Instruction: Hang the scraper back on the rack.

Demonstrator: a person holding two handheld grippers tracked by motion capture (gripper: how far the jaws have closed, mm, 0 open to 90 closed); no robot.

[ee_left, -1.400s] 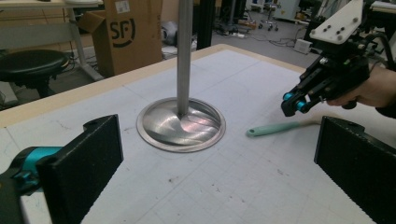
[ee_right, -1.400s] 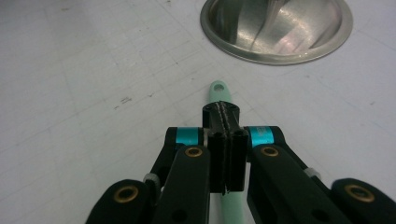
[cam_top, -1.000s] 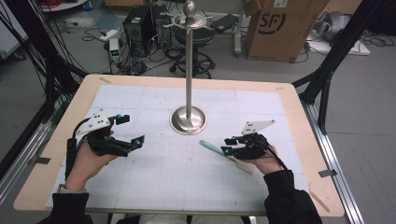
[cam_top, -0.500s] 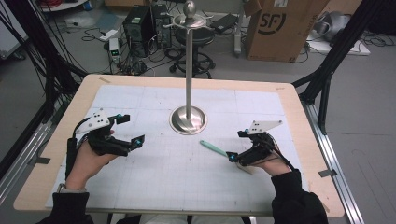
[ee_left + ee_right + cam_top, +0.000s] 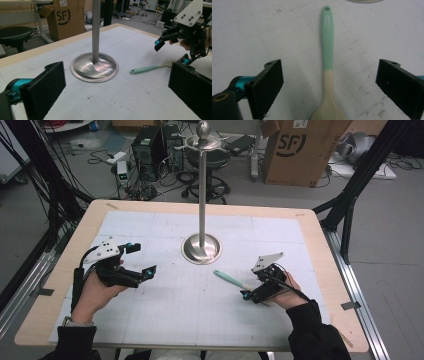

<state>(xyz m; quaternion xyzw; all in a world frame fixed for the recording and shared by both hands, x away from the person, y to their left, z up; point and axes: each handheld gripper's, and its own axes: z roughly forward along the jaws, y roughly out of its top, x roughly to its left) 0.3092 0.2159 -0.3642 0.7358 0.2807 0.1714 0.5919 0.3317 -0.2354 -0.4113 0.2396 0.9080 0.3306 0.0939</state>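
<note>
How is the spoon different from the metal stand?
The spoon lies flat on the table; the stand rises upright from a round base. The spoon is mint and cream with a matte look; the stand is shiny silver. The spoon is short; the stand is far taller. Both rest on the gridded mat.

Your wooden table [image 5: 75, 252] carries a white grid mat [image 5: 150, 227]; on it stand a metal stand [image 5: 201, 247] and a spoon [image 5: 227, 278].

Mint-and-cream spoon [image 5: 327, 62], silver stand [image 5: 201, 247], white gridded mat [image 5: 150, 315]
</note>
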